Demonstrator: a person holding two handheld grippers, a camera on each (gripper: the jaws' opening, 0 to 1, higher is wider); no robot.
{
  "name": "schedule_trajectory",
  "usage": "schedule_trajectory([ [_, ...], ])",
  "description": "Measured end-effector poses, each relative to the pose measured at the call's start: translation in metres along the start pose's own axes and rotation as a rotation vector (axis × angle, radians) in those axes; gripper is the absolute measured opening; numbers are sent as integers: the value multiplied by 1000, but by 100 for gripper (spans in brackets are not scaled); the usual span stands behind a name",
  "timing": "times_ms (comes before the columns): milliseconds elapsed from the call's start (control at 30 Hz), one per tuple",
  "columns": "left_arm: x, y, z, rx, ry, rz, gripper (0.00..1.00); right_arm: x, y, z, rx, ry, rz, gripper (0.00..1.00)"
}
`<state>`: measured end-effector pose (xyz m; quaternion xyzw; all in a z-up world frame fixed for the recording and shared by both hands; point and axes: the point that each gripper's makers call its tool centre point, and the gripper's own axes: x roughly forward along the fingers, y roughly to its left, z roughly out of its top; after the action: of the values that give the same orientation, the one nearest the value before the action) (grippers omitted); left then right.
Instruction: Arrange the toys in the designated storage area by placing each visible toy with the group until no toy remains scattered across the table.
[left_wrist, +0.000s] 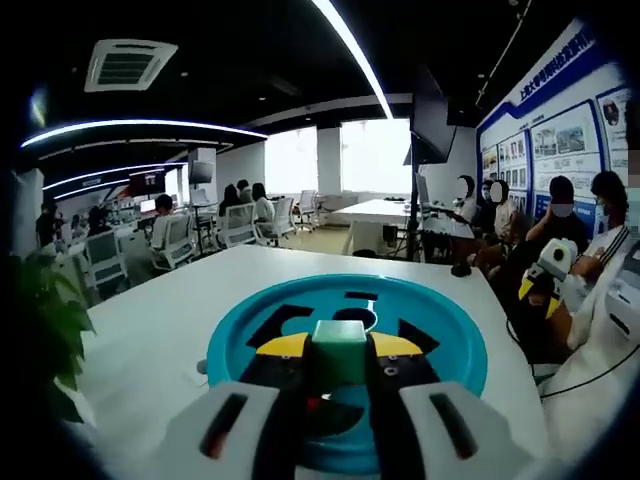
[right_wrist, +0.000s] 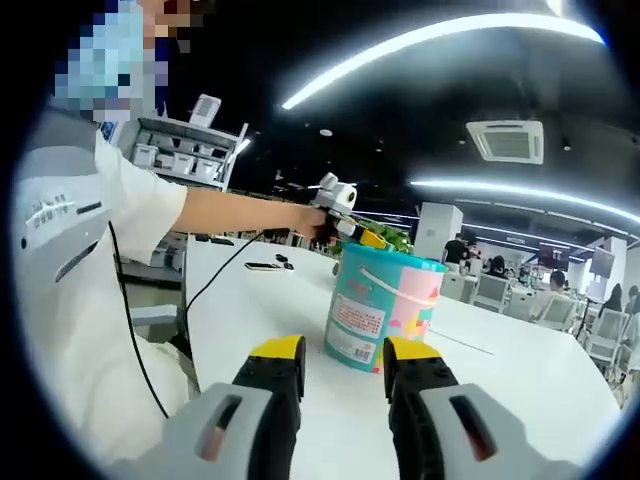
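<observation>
1. Jaws of the left gripper (left_wrist: 340, 372) are clenched on a green cube (left_wrist: 340, 350), which is held squarely between the yellow tips with one flat face toward the camera; no long axis can be told.
2. Directly under and beyond the cube, a round teal bucket rim (left_wrist: 440, 318) is seen from above, its opening facing the camera.
3. Bare white counter (left_wrist: 150, 330) is seen left of the bucket, up to the far edge.
4. Jaws of the right gripper (right_wrist: 344, 352) are spread apart and nothing is held.
5. Just beyond them the teal bucket (right_wrist: 378, 312) stands upright on the counter (right_wrist: 520, 370), with open surface to its right.
6. Over the bucket's top, the left gripper (right_wrist: 345, 215) is held in a person's hand (right_wrist: 308, 222).
</observation>
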<state>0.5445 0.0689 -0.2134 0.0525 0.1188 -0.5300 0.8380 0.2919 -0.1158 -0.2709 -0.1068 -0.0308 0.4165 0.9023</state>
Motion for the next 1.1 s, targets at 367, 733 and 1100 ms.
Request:
schedule_trajectory([
  [367,8,-2,-9,-33,119,-19,23,-28,22,-7,59,62,-39,31],
  [733,-10,1,-8,-54,30,18,26,-19,43,-14,59,161,-12,31],
  [1100,-24,3,-12,16,140,22,22,-23,39,6,77,197,-40,30],
])
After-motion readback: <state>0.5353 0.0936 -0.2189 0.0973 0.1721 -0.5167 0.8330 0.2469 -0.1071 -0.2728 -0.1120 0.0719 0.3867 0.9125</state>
